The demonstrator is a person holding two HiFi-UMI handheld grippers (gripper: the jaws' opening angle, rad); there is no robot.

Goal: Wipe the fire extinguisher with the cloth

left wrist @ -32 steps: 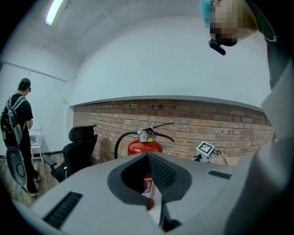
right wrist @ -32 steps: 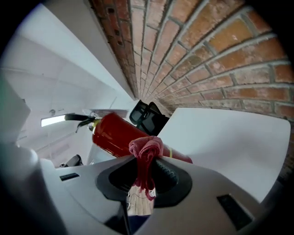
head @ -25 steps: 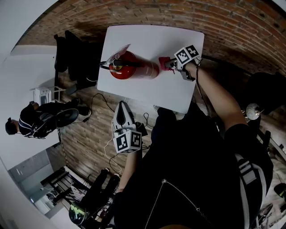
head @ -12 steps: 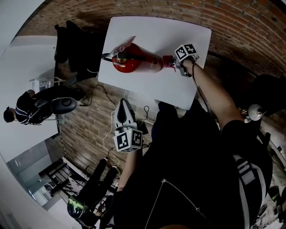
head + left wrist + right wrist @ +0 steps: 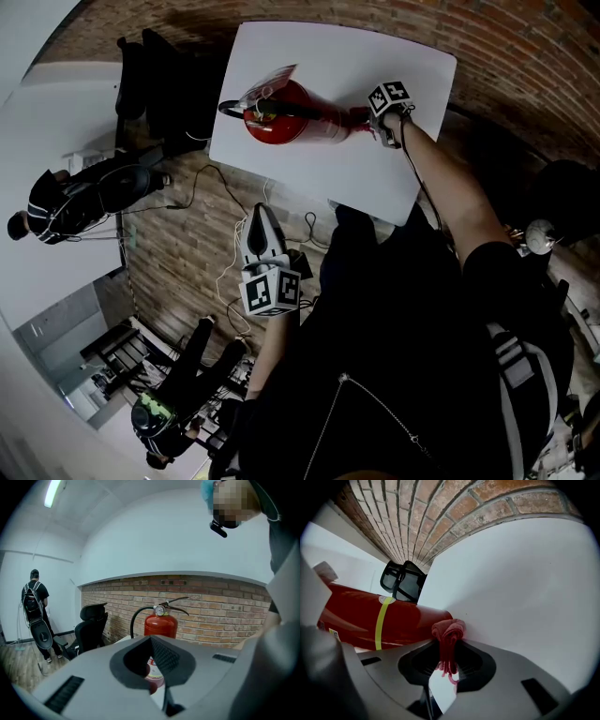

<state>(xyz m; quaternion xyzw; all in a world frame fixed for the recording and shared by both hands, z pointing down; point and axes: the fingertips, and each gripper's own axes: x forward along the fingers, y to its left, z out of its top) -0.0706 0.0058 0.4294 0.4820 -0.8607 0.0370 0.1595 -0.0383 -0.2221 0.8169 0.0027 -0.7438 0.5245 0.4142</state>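
- Jaws of the right gripper [image 5: 449, 641] are clamped on a bunched dark-red fabric cloth [image 5: 448, 632]; its wad sticks out past the tips
- left gripper [image 5: 151, 639] jaws are together, nothing between them; the extinguisher only shows behind, through the gap
- red metal fire extinguisher [image 5: 300, 124] stands upright on the white rectangular table [image 5: 328, 56], beside a brick wall
- step in hand, as I judge it: wiping, low on the cylinder; the cloth wad presses on the red body at its bottom end, right where it meets the tabletop
- most of the cylinder looks yet to be covered, so the task seems early to midway
- next move calls for dragging the cloth up along the body toward the valve with steady pressure and the grip kept tight; too hard a sideways push could tip the can, since the left gripper is not steadying it
- right gripper view only: cloth contact point, yellow band round the cylinder, black chair behind
- left gripper view only: upright pose, gauge, lever and black hose at the top, a person with a backpack far off
- head view only: left gripper hangs low by the person's body, well apart from the table; right arm reaches out to the can
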